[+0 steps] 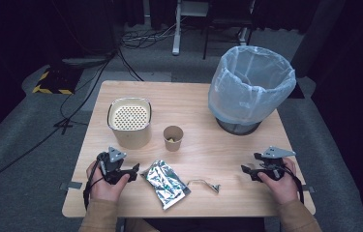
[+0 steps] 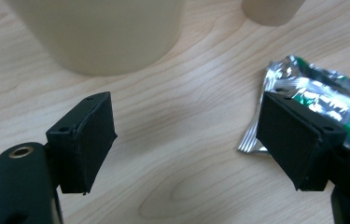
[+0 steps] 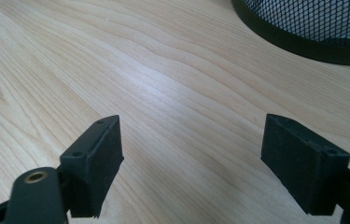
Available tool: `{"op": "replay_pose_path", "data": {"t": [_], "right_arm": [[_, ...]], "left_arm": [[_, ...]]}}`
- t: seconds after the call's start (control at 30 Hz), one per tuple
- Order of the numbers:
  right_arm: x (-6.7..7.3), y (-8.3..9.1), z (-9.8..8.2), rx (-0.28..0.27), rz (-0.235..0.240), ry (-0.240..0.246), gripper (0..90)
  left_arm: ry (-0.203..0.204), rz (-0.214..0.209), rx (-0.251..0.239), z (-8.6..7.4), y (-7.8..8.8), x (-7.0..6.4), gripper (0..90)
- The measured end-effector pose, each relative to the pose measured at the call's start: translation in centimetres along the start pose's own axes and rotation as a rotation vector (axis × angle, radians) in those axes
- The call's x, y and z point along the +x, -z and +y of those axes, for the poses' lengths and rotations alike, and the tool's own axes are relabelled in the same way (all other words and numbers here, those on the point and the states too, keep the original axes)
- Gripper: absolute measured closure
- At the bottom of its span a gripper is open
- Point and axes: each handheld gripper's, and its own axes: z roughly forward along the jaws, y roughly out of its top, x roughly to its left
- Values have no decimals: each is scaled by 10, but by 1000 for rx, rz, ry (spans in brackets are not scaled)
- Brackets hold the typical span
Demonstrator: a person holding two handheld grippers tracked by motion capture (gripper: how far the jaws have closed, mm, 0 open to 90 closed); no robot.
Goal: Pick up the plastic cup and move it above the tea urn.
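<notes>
A crumpled silver foil wrapper [image 1: 164, 182] lies near the table's front edge, with a small torn foil strip [image 1: 204, 183] to its right. My left gripper [image 1: 131, 171] rests on the table just left of the wrapper, open and empty; in the left gripper view the wrapper [image 2: 312, 91] lies behind the right-hand jaw. My right gripper [image 1: 247, 170] rests at the front right, open, with bare wood between its jaws [image 3: 189, 154]. A small brown paper cup [image 1: 173, 137] stands mid-table. A mesh bin lined with a pale blue bag [image 1: 249, 87] stands at the back right.
A cream canister with a perforated lid [image 1: 129, 122] stands behind my left gripper; its wall [image 2: 102, 32] is close in the left gripper view. The bin's black mesh base [image 3: 312, 28] is ahead of my right gripper. The wooden table [image 1: 203, 145] has bare wood between cup and bin.
</notes>
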Motion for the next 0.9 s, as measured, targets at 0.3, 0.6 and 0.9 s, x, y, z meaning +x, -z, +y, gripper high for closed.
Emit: {"op": "replay_pose_path", "data": {"t": [0.3,0.6,0.9], "right_arm": [[3,6,0,-13,-16,-3,215],[7,12,2,-29,-19,13,230],[18,12,8,-43,5,37,229]], "left_arm": [[-64,-38,-23,33,-12,-23,237],[-164,-84,-54,69,-31,-51,363],[-138,-90,-35,87,-68,-63,217]]}}
